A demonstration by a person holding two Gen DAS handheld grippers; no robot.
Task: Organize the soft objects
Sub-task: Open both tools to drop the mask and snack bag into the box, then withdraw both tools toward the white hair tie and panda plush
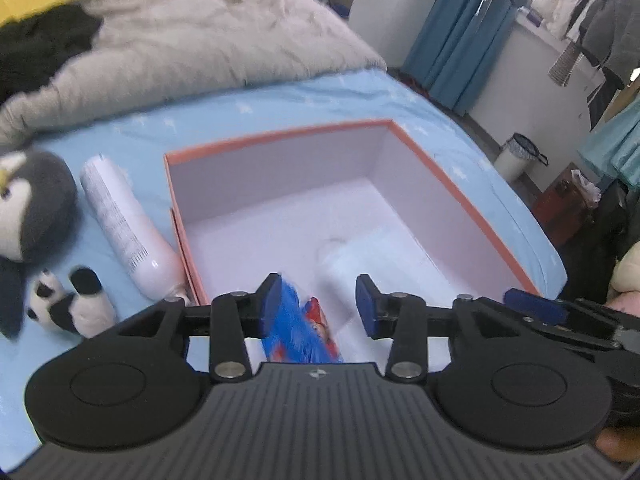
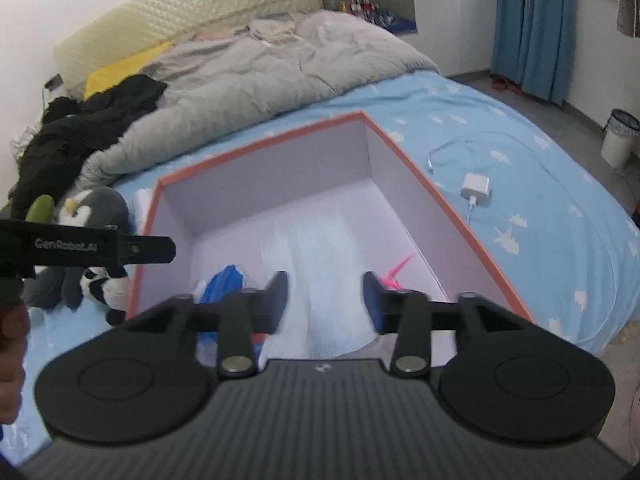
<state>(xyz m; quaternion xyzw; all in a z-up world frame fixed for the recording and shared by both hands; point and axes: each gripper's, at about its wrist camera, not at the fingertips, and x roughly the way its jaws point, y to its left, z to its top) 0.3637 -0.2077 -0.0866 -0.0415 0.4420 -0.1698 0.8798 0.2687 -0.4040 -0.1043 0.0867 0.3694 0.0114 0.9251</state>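
Orange-rimmed box (image 2: 448,204) interior mostly bare

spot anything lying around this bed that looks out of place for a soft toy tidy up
Yes. A white charger with its cable lies loose on the blue sheet right of the box, and a hard white bottle lies on its side against the box's left wall beside the penguin plush. Neither is soft.

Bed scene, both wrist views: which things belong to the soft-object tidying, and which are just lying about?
Job:
- orange-rimmed open cardboard box
- white cloth inside it
- blue soft item inside it
- grey-and-white plush penguin
- small black-and-white plush panda
- white cylindrical roll beside the box

Lying about:
- white charger with cable
- grey rumpled duvet
- black clothing heap
- white waste bin
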